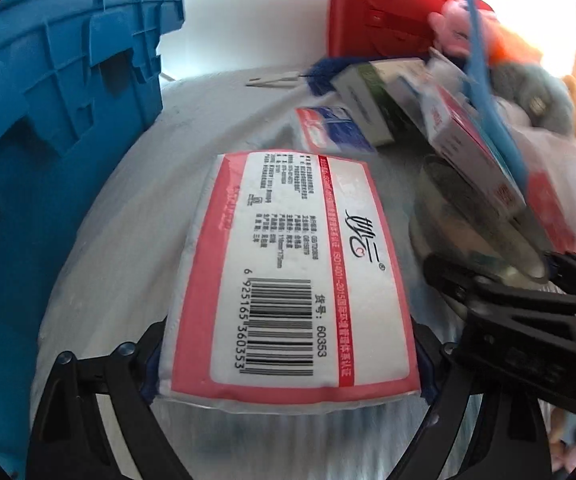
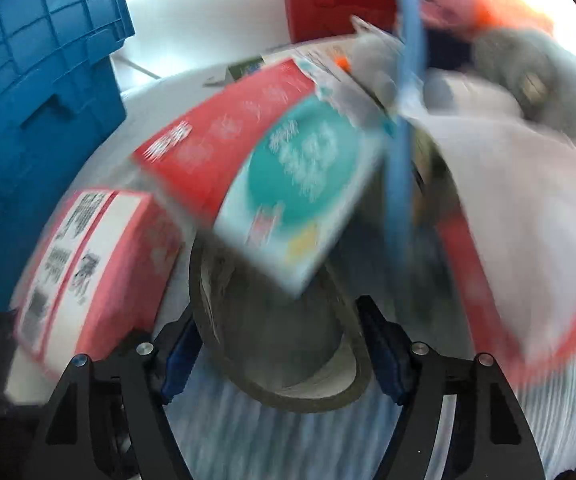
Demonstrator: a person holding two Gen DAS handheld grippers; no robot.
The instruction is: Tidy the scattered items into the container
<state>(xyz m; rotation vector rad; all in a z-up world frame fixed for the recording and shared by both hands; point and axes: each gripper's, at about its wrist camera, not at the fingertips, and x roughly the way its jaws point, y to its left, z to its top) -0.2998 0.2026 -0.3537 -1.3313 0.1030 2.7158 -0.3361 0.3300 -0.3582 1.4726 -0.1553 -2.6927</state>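
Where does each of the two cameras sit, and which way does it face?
Left wrist: on the left gripper, looking down along its fingers at the tissue pack clamped between them; the right gripper shows at right.
Right wrist: on the right gripper, looking down at the tape roll between its fingers.
Shared: tissue pack, tape roll, blue crate, red case.

You see the pink-bordered white tissue pack (image 1: 284,280), barcode side up, at centre frame; the brown roll of packing tape (image 2: 284,344) lies flat at lower centre, and the blue ribbed plastic crate (image 1: 48,120) fills the left.
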